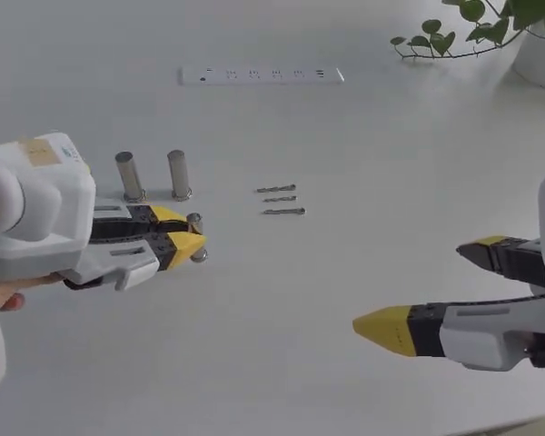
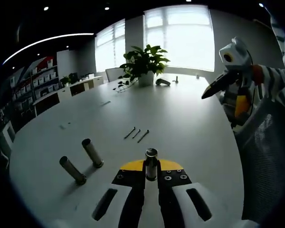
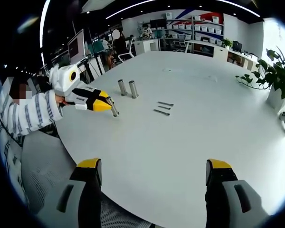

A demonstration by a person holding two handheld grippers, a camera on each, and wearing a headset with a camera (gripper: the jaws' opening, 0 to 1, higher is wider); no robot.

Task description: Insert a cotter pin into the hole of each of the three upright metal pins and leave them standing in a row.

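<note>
- At 9 o'clock in the head view, the left gripper is clamped on one upright metal pin, whose foot meets the white table.
- Toward 11 o'clock from it, two free metal pins stand side by side, not touching. Three cotter pins lie parallel at its 2 o'clock, well apart from every pin.
- At 4 o'clock the right gripper hovers, jaws spread wide and holding nothing. A power strip lies at 12 o'clock and a plant sits at 1 o'clock.
- At 6 o'clock in the left gripper view, the jaws pinch the upright metal pin. The two free metal pins stand at its 9 o'clock and the cotter pins lie at its 11 o'clock.
- At 5 and 7 o'clock in the right gripper view, that gripper's yellow-tipped jaws stand far apart over bare table. The left gripper holds its pin at 10 o'clock.
</note>
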